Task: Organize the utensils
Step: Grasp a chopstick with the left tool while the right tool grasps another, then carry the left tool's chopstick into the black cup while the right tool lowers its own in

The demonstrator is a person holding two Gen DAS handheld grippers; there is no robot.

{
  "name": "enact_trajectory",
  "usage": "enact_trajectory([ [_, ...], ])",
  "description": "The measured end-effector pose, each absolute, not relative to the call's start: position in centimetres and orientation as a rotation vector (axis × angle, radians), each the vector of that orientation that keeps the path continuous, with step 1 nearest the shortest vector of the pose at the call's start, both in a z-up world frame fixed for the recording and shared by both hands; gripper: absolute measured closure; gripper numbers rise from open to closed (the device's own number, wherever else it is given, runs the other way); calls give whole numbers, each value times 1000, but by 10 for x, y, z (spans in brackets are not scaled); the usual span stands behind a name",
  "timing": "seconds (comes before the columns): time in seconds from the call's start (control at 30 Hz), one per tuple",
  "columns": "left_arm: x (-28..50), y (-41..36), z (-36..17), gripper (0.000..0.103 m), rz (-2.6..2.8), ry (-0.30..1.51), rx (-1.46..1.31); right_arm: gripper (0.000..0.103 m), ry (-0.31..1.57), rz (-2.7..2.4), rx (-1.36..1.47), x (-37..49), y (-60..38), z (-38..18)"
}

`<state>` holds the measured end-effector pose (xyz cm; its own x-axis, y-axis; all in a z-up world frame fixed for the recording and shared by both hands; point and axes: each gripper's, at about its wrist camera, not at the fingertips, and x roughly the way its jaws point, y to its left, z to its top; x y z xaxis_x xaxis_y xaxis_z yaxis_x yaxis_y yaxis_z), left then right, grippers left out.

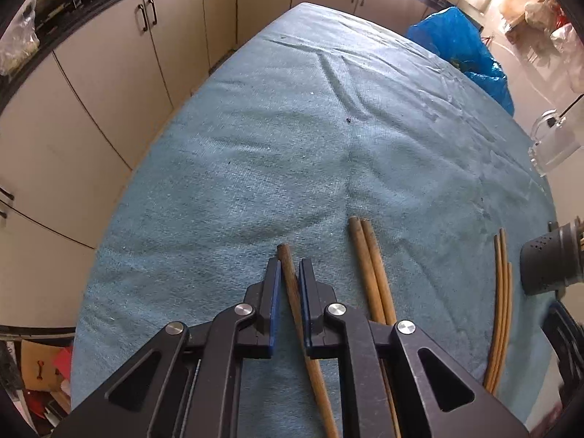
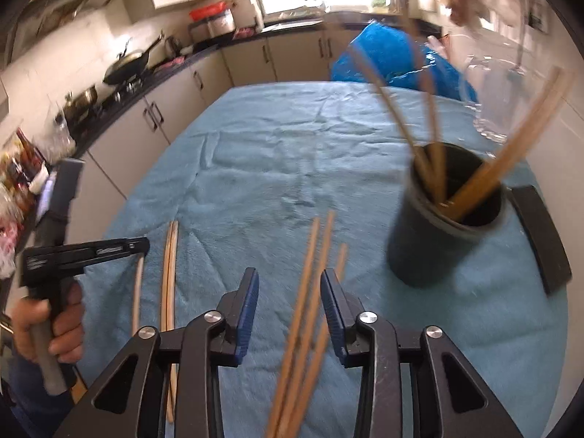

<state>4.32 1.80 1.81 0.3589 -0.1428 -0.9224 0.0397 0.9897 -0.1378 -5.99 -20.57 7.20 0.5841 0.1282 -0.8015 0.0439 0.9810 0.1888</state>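
A brown wooden chopstick (image 1: 292, 292) lies on the teal cloth (image 1: 292, 146), and my left gripper (image 1: 290, 262) is shut on it near its far end. To its right lie a pair of thicker chopsticks (image 1: 368, 262) and a few thin sticks (image 1: 502, 292). In the right wrist view my right gripper (image 2: 289, 277) is open around those thin sticks (image 2: 310, 292); they run close to the right jaw and well clear of the left one. A black holder (image 2: 445, 226) with several chopsticks in it stands to the right. A hand holds the left gripper (image 2: 144, 246) at the far left.
A clear glass jug (image 1: 554, 142) stands behind the black holder (image 1: 547, 266). A flat dark object (image 2: 540, 233) lies right of the holder. A blue plastic bag (image 2: 394, 58) sits past the table's far edge. Kitchen cabinets (image 1: 109, 91) run along the left.
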Motion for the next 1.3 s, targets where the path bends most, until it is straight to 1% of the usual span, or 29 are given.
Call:
enact_trajectory([
  [0.13, 44, 24, 17, 94, -143, 1204, -121, 76, 1006, 22, 158, -25, -200, 57],
  [0.37, 41, 26, 17, 94, -154, 1191, -118, 77, 1084, -26, 115, 16, -199, 39],
  [0.53, 43, 25, 17, 94, -160, 1188, -113, 77, 1126, -55, 115, 27, -201, 27],
  [0.73, 44, 21, 17, 94, -159, 1185, -102, 80, 1162, -65, 134, 38, -208, 15],
  [0.77, 45, 20, 17, 94, -157, 1184, -100, 82, 1163, -64, 132, 39, -208, 15],
  [0.83, 45, 17, 18, 96, -157, 1180, -89, 94, 1164, -66, 108, 42, -205, 14],
  [0.87, 45, 15, 18, 96, -156, 1178, -82, 96, 1164, -62, 85, 42, -202, 14],
  [0.93, 47, 14, 19, 96, -174, 1178, -92, 97, 1160, -43, 89, 41, -198, 15],
  [1.03, 45, 17, 22, 96, -203, 1175, -126, 97, 1116, -6, 123, 33, -193, 24],
  [1.1, 41, 18, 31, 96, -211, 1149, -137, 97, 1055, 16, 142, 21, -191, 40],
  [1.3, 21, 17, 83, 96, -236, 1006, -161, 97, 837, 79, 164, -25, -187, 103],
])
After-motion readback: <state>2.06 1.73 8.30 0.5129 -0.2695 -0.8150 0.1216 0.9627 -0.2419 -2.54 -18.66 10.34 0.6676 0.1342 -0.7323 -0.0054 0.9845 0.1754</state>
